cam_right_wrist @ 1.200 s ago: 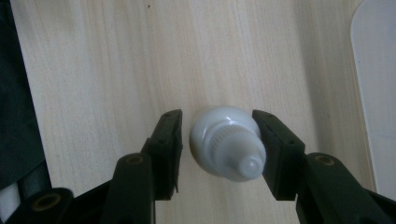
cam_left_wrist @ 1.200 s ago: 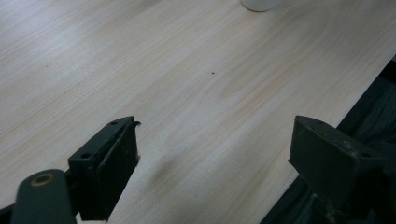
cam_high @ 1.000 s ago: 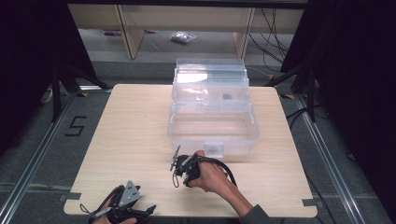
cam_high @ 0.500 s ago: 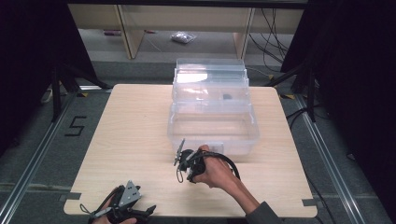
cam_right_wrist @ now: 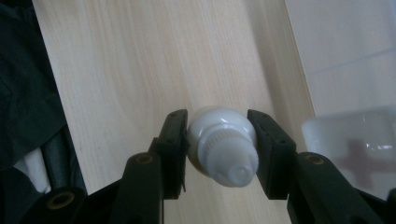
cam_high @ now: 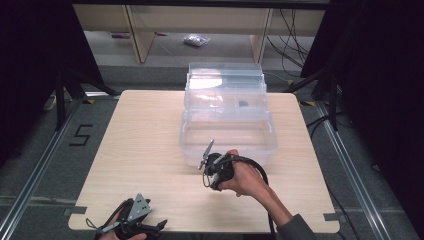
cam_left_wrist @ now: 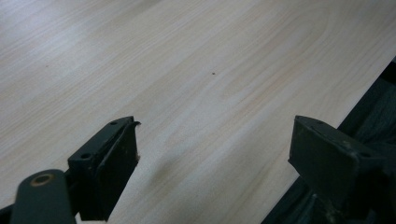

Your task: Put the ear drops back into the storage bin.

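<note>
My right gripper (cam_right_wrist: 220,145) is shut on a small white tube (cam_right_wrist: 223,148) whose ribbed cap end faces the camera. In the high view this gripper (cam_high: 211,174) is held in a hand just in front of a clear plastic box (cam_high: 227,156) with its lid standing open at the back. The box's front wall and latch (cam_right_wrist: 356,150) show at the right of the right gripper view. My left gripper (cam_left_wrist: 215,154) stands open over bare wood, nothing between its jaws. It sits at the table's front left edge (cam_high: 142,226).
The light wooden table (cam_high: 145,140) has bare room to the left of the box. A small dark item (cam_high: 243,104) lies inside the box's upper part. Shelves and a bag (cam_high: 196,40) stand beyond the table. Cables hang at the far right.
The right hand with its gripper has moved right and a little farther from me, closer to the box's front wall. The left gripper has stayed put.
</note>
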